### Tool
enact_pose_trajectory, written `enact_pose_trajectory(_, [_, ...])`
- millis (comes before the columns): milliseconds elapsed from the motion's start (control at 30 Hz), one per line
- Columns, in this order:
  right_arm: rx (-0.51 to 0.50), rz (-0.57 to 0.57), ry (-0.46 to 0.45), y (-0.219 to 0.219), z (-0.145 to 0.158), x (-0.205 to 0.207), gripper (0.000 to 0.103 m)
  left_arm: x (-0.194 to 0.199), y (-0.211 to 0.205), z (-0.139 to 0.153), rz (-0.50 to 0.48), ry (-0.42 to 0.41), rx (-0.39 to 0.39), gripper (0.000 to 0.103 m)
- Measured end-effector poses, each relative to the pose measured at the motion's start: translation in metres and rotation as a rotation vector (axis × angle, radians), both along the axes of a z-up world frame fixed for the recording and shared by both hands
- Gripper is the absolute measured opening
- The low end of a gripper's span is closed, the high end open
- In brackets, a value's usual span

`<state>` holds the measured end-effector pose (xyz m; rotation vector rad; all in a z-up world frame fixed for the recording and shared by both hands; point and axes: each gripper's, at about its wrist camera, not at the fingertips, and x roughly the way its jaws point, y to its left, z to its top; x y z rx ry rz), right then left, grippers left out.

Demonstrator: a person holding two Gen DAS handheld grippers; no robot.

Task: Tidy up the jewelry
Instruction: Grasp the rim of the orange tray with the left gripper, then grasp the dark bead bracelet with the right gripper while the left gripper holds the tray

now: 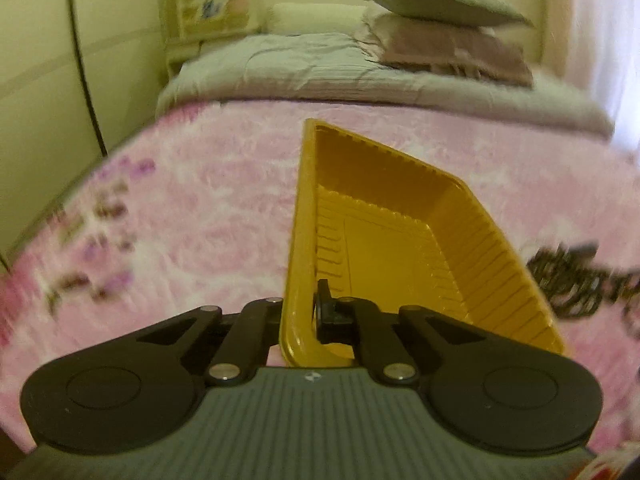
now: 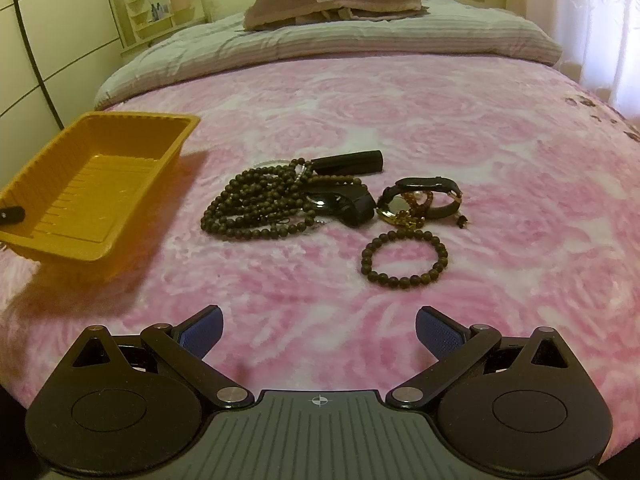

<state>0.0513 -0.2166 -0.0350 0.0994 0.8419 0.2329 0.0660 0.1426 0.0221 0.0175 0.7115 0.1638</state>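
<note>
My left gripper [image 1: 306, 308] is shut on the near rim of a yellow plastic tray [image 1: 400, 248] and holds it tilted above the pink bedspread. The tray is empty; it also shows at the left of the right wrist view [image 2: 92, 188], lifted, with a shadow under it. My right gripper [image 2: 318, 334] is open and empty, low over the bed. Ahead of it lie a small dark bead bracelet [image 2: 404, 258], a long dark bead necklace [image 2: 260, 204], a black-strap watch [image 2: 420, 200], a black cylinder [image 2: 348, 162] and another black piece [image 2: 352, 204].
The pink floral bedspread [image 2: 400, 120] covers the bed. A folded grey quilt [image 2: 320, 40] and stacked pillows [image 2: 332, 0] lie at the far end. A wardrobe [image 2: 40, 40] stands at left, a curtain [image 2: 592, 20] at right.
</note>
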Motion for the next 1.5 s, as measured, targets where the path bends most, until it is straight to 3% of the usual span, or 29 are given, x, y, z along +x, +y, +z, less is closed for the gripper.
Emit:
enact_pose_trajectory(167, [-0.007,0.0,-0.032,-0.009,-0.002,0.004,0.102,0.001,-0.026,0.004,-0.047,0.026,0.146,0.002])
enact_pose_trajectory(467, [-0.057,0.018,-0.073,-0.029,-0.005,0.023,0.101,0.01,-0.039,0.014,-0.114,0.067,0.235,0.002])
enact_pose_trajectory(733, [-0.112,0.108,-0.056,-0.031,-0.013,0.042,0.072,0.018,-0.052,0.014,-0.15,0.123,0.327,0.003])
enact_pose_trajectory(967, [-0.15,0.215,-0.004,-0.015,-0.027,0.054,0.047,0.021,-0.056,0.013,-0.163,0.151,0.362,0.003])
enact_pose_trajectory(1067, [-0.16,0.229,-0.004,-0.012,-0.03,0.055,0.041,0.022,-0.057,0.013,-0.167,0.157,0.372,0.003])
enact_pose_trajectory(1100, [-0.158,0.232,-0.002,-0.012,-0.029,0.054,0.036,0.021,-0.057,0.013,-0.168,0.157,0.372,0.003])
enact_pose_trajectory(1167, [-0.174,0.232,-0.007,-0.009,-0.027,0.053,0.009,0.021,-0.056,0.013,-0.168,0.158,0.372,0.003])
enact_pose_trajectory(1333, [-0.189,0.243,-0.022,-0.004,-0.019,0.05,0.006,0.022,-0.056,0.013,-0.173,0.155,0.378,0.003])
enact_pose_trajectory(1500, [-0.086,0.265,-0.046,0.003,0.006,0.051,0.006,0.021,-0.056,0.013,-0.172,0.152,0.374,0.003])
